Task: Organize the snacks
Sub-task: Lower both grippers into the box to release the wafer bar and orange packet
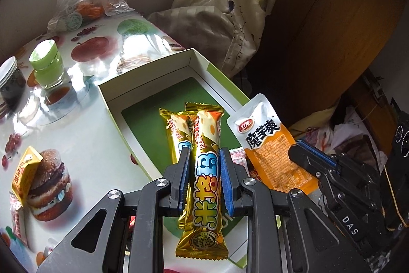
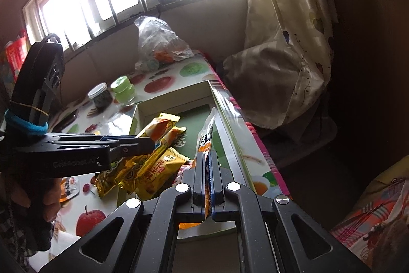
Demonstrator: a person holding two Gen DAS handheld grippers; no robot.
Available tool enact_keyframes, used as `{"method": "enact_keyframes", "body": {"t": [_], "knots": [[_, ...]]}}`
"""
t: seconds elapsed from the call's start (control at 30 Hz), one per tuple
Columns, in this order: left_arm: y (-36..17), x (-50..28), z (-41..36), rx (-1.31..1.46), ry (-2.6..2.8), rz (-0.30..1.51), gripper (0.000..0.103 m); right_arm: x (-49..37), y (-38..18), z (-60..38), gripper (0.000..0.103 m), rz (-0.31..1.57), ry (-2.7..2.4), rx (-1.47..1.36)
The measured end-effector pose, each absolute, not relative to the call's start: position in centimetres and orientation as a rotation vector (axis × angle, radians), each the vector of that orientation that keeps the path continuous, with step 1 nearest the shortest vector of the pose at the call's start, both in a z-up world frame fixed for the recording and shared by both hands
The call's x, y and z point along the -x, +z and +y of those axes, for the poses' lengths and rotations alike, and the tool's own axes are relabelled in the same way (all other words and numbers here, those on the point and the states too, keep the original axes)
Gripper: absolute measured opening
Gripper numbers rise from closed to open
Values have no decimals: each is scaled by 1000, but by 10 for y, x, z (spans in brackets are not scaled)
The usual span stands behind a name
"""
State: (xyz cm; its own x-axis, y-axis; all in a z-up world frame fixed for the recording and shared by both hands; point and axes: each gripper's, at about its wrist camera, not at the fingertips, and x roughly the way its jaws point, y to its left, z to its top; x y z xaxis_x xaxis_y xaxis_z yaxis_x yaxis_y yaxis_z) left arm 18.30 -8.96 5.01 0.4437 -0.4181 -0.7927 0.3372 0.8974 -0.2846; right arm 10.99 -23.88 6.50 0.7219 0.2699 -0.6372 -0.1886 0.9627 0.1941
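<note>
Left gripper (image 1: 203,179), low centre of the left view, is clamped on a gold snack bar (image 1: 204,170) held over the near end of the open green-floored box (image 1: 143,83), above a second gold bar (image 1: 176,134) already lying inside. Right gripper (image 2: 207,178) is pinched nearly closed on an orange konjac pouch (image 1: 271,145), lower right of the left view, hanging beside the box's right wall. Likely risks: the slick foil sliding through the pads, or the pouch catching the rim; legible print is "魔芋爽" on the pouch, "米" on the bar, "DAS" on the right gripper.
</note>
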Motion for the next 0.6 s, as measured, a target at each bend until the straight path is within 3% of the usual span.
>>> {"method": "enact_keyframes", "body": {"t": [0.6], "knots": [[38, -179, -106, 77, -468, 1034, 24, -109, 58, -232, 4, 739, 239, -49]]}}
